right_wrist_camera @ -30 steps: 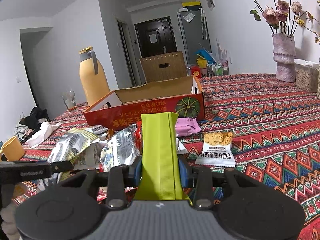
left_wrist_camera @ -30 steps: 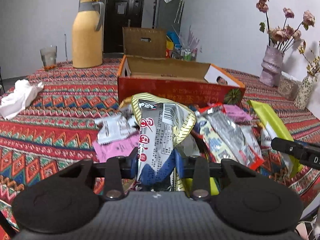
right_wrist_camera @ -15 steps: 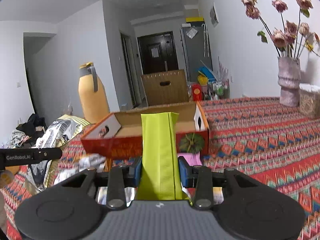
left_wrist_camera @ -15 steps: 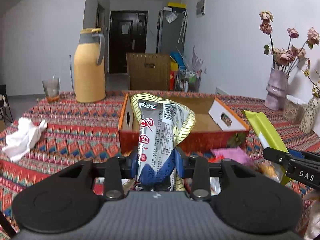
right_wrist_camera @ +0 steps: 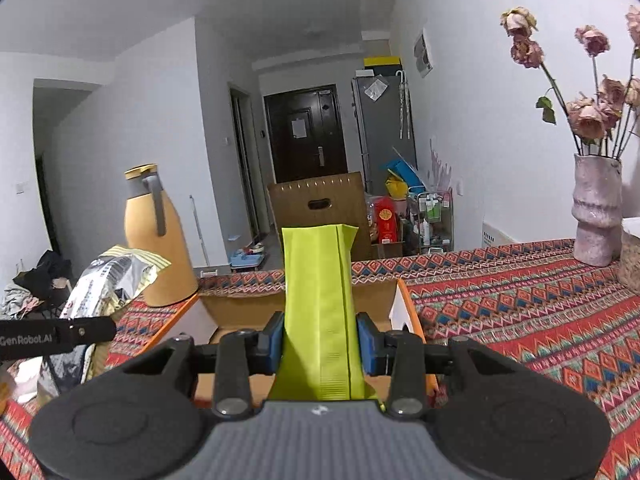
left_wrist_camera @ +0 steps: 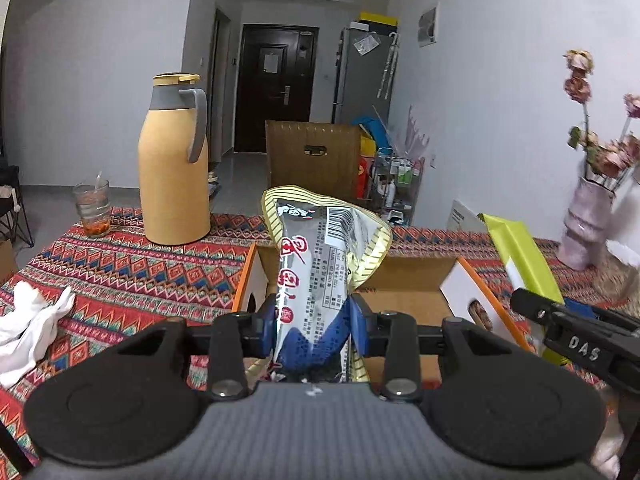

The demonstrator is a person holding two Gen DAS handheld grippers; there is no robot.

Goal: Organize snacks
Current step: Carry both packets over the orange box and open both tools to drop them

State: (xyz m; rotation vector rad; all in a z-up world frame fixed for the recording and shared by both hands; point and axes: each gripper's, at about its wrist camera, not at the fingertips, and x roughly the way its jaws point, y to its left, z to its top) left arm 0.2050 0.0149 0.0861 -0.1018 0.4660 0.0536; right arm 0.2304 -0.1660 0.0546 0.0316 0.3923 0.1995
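Left wrist view, my left gripper [left_wrist_camera: 314, 326] clenched on a silver snack bag [left_wrist_camera: 320, 260] held above the open cardboard box [left_wrist_camera: 412, 280] on the worktop [left_wrist_camera: 120, 272], box interior mostly hidden, right wrist view, my right gripper [right_wrist_camera: 320, 340] grasping a lime-green packet [right_wrist_camera: 318, 300] over the same box.

Silver packet [left_wrist_camera: 320, 264] – glossy, crinkled foil; green packet [right_wrist_camera: 320, 300] matt, finely ribbed; box [left_wrist_camera: 408, 280] plain cardboard; tablecloth [right_wrist_camera: 520, 312] woven.
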